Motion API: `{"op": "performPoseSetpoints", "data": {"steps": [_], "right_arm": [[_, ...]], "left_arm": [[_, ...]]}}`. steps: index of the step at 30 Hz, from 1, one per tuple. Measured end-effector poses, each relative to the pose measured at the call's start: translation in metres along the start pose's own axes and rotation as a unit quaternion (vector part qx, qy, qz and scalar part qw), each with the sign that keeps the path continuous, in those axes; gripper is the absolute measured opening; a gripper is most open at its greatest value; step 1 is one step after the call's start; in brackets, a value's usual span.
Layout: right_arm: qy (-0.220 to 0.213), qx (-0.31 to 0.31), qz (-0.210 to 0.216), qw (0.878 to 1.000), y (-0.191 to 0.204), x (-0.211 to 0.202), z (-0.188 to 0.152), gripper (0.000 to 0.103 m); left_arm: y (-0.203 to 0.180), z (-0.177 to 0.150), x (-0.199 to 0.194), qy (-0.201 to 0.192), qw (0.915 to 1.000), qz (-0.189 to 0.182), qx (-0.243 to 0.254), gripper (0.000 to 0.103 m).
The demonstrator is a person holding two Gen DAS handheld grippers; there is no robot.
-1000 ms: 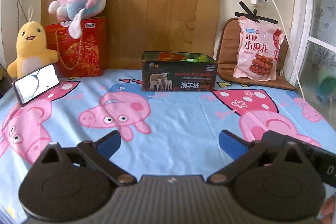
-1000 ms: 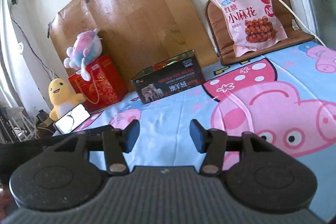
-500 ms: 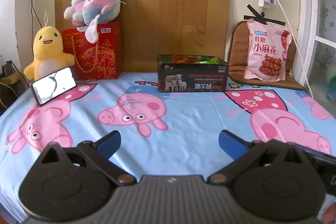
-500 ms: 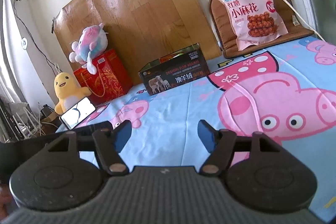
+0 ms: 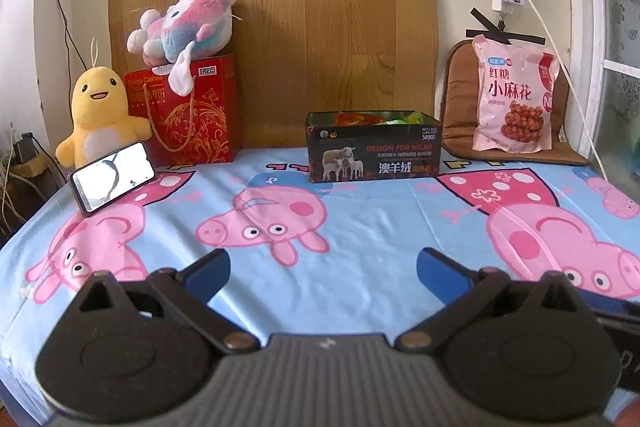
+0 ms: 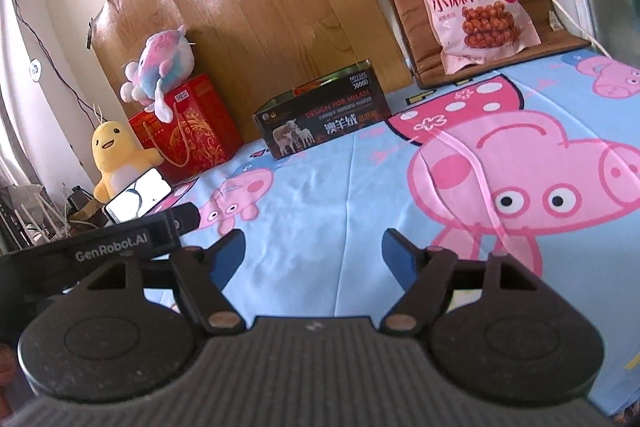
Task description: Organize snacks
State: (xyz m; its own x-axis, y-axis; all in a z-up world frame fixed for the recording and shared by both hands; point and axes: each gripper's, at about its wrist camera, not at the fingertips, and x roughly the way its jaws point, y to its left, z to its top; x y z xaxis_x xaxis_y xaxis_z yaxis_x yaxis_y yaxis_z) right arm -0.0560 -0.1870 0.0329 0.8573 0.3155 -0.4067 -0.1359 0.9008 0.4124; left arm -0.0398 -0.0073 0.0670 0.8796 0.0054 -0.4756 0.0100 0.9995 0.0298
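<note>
- Blue cartoon-pig sheet (image 5: 360, 227) covers the whole surface, running back to a wood-grain panel (image 5: 320, 27) taped to the wall.
- Centre back, we have the dark open box (image 5: 374, 157) printed with sheep, standing just in front of the panel, with red and green snack packets (image 5: 372, 117) showing above its rim.
- Over on the right, a pink snack bag (image 5: 512, 95) leans upright against a brown seat cushion (image 5: 460, 99), well apart from the box.
- On the left, a red gift bag (image 5: 188, 115) stands with a pink-and-blue plush (image 5: 188, 27) lying on top of it.
- Beside that, a yellow plush (image 5: 98, 115), and a phone (image 5: 112, 177) propped in front of it with its screen lit.
- Left gripper (image 5: 323, 267) hovers low over the sheet, jaws spread wide, nothing between the blue pads (image 5: 208, 269).
- Right gripper (image 6: 313, 251) sits beside it, jaws having just been opening, now wide too, with only bare sheet between them.
- From the right wrist view, the left gripper's black body labelled GenRobot.AI reaches in at the left edge.
- White cable (image 5: 560, 67) trails from the wall socket down past the snack bag.
</note>
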Motion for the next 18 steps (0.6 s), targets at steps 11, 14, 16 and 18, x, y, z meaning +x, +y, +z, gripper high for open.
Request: {"op": "performPoseSetpoints", "data": {"steps": [11,14,16,18], "right_arm": [[-0.005,-0.003,-0.013,1.0,-0.0034,-0.0016,-0.0002,0.081],[-0.003,0.0,-0.016,1.0,-0.0052,-0.0012,0.0001,0.081],[-0.001,0.002,-0.017,1.0,-0.0063,-0.0009,0.0002,0.081],[0.0,0.003,-0.019,1.0,-0.0058,-0.001,-0.0005,0.081]], "left_arm": [[0.0041,-0.0022,0.001,0.011,0.9996,-0.02,-0.016,0.103],[0.005,-0.0038,0.002,0.013,0.9996,-0.018,-0.018,0.103],[0.0054,-0.0043,0.003,0.015,0.9996,-0.016,-0.019,0.103],[0.0063,-0.0044,0.0042,0.02,0.9994,-0.014,-0.025,0.103]]}}
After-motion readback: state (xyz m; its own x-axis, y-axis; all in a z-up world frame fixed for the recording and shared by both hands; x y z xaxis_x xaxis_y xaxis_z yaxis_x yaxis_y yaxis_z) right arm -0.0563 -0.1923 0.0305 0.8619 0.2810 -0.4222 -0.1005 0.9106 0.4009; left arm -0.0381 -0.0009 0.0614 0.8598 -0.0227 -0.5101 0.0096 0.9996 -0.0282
